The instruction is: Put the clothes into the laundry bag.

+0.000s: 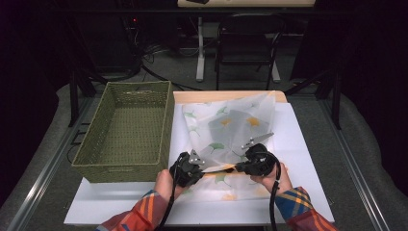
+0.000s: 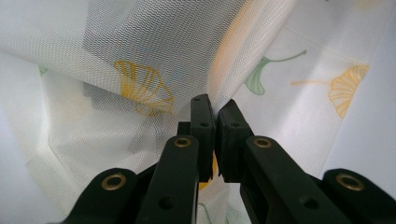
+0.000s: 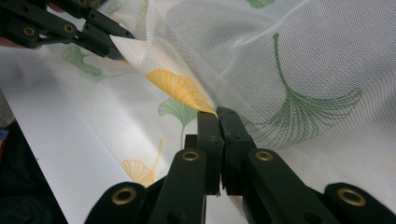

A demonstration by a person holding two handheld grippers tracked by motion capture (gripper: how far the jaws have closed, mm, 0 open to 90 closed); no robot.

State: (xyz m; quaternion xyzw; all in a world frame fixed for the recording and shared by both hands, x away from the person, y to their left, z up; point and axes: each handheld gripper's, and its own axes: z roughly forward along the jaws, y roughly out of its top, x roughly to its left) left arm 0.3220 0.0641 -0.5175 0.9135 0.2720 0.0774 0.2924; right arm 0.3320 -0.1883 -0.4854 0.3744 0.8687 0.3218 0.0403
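The left gripper (image 1: pixel 208 168) has its jaws pressed together on the near edge of a sheer mesh cloth (image 1: pixel 231 126) printed with yellow and green ginkgo leaves; in the left gripper view the fabric (image 2: pixel 140 60) is pinched between the two black pads and rises up and away from them in a loose fold. The right gripper (image 1: pixel 239 167) is likewise clamped on the same edge, just beside the left one, and in the right gripper view its jaws close on the cloth (image 3: pixel 289 70) right at a yellow leaf, with the left gripper (image 3: pixel 114 49) seen farther off holding a corner of the fabric. In the high view the two grippers meet tip to tip at the front of the cloth, a short strip of its edge stretched between them. The rest of the cloth lies spread behind the grippers, toward the far side of a white board (image 1: pixel 308 159) that covers the table. A dark grey shape shows through the mesh near its middle. To the left, beside the board's edge, stands an empty woven green basket (image 1: pixel 166 120), apart from both grippers. A person's plaid sleeves (image 1: pixel 144 214) come in from below.
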